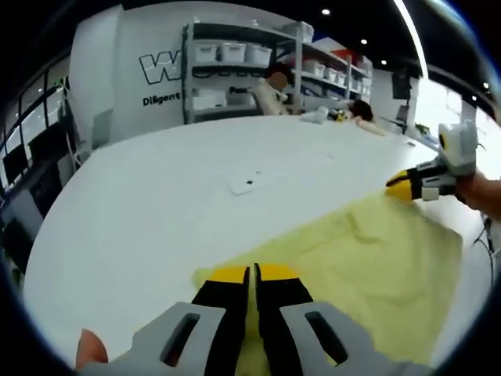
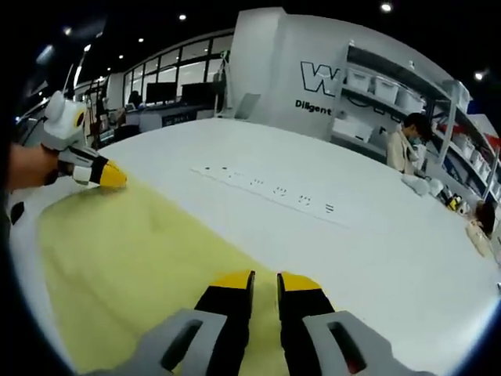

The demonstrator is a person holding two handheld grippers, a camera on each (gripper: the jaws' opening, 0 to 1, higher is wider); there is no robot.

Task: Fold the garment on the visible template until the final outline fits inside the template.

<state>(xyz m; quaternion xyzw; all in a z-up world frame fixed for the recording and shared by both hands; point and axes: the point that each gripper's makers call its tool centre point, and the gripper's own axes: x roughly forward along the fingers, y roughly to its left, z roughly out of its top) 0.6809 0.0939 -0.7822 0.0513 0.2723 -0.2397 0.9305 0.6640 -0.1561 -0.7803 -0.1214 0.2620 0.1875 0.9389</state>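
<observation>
Your left gripper has its fingers pressed together on the near edge of the yellow garment, the cloth pinched between the yellow tips; that hold lets you lift or carry this edge without it sliding loose. In the right gripper view, your right gripper sits over the garment's edge with a narrow gap between the fingers. Whether cloth is caught in that gap I cannot tell, so treat that grasp as unconfirmed.

You are at two separate points of the same garment, each gripper visible to the other at the far side of the cloth, which suits a fold made by carrying one whole edge across evenly and not dragging a single corner.

The garment lies spread flat on the white worktop, mostly smooth with a few shallow creases, and no fold appears made yet.

Farther out on the worktop, a row of small dark marks runs beyond the cloth; whether they belong to the template I cannot say. Beyond the worktop stand shelves with white bins, where people are standing.
</observation>
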